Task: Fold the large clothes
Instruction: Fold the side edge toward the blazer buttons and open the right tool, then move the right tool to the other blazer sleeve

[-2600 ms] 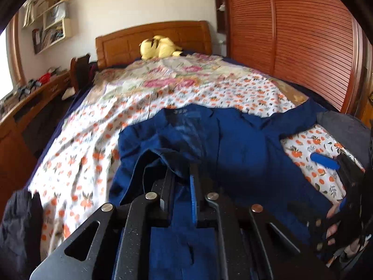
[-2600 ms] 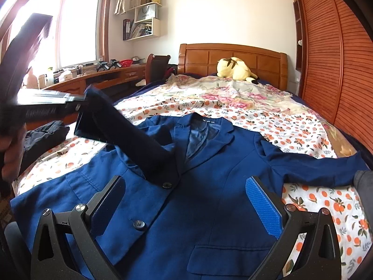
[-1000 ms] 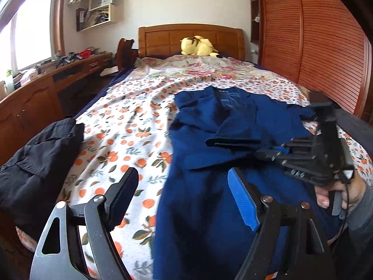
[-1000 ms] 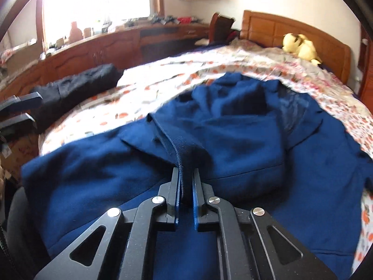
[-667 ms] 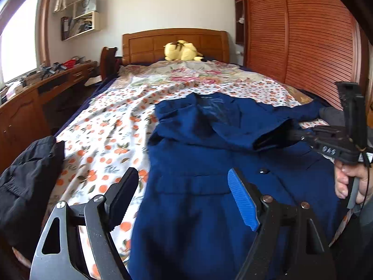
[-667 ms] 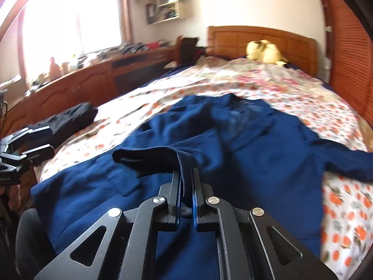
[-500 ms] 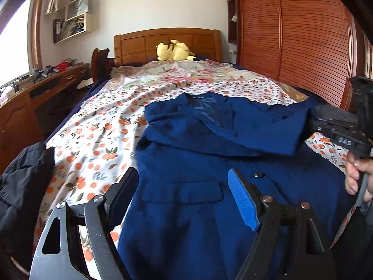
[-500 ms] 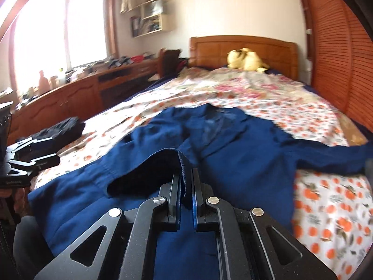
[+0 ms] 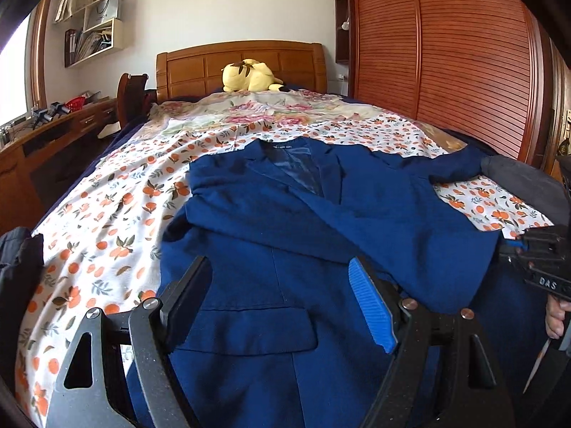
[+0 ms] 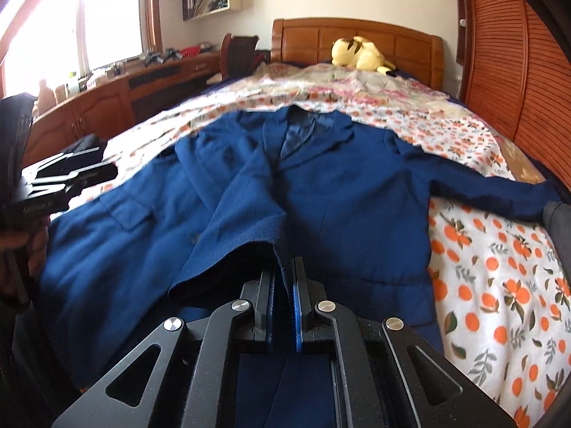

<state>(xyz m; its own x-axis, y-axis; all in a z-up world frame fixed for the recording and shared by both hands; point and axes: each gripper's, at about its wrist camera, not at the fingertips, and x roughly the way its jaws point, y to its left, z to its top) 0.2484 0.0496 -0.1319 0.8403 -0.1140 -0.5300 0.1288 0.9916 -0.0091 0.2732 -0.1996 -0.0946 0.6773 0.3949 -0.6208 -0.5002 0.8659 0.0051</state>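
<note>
left gripper (image 9: 282,292): jaws wide apart, nothing between them, tipped down a little | right gripper (image 10: 282,280): jaws almost together, pinching cloth, tipped down | right hand (image 9: 555,315): fingers wrapped round the right gripper's handle

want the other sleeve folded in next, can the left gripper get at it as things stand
Probably not directly. The left gripper is open and free, but the spread sleeve lies at the jacket's far side, past the right gripper, which is shut on the folded sleeve cuff. The right one sits nearer.
</note>
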